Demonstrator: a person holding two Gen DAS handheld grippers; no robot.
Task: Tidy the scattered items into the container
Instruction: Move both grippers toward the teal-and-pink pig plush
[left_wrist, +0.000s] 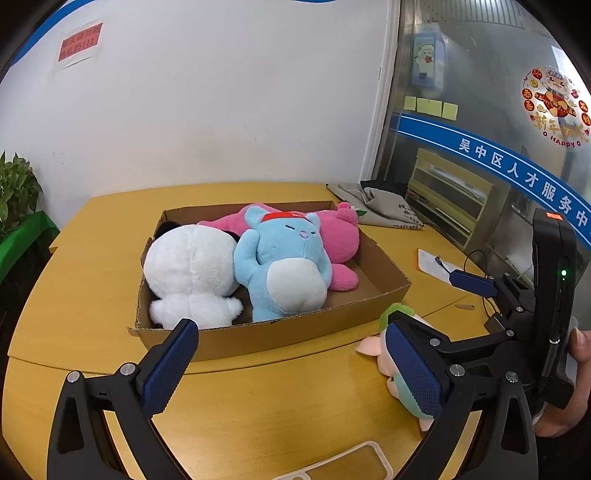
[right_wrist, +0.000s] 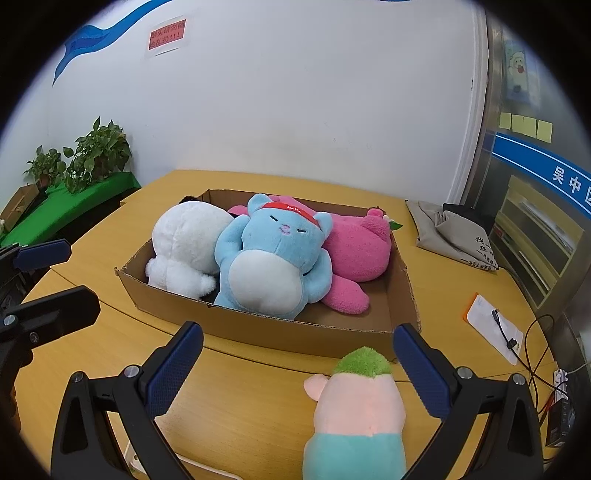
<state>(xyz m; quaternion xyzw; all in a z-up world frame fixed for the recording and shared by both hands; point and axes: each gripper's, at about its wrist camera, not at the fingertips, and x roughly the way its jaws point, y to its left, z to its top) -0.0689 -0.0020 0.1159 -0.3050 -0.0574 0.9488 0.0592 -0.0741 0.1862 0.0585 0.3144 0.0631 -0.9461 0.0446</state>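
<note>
Hovering spread and empty, the right tongs (right_wrist: 298, 363) frame a pink plush toy (right_wrist: 356, 413) on the desk (right_wrist: 240, 398), near the cardboard box (right_wrist: 295, 328). Left tongs (left_wrist: 291, 363) also gape. A shallow pinch could slip off its soft fur.

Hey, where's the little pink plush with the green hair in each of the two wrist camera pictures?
Left wrist: pink plush at lower right, mostly hidden behind a finger of the left gripper.
Right wrist: pink plush at bottom centre-right, between the open fingers of the right gripper.
Shared landmark: the cardboard box behind it.
</note>
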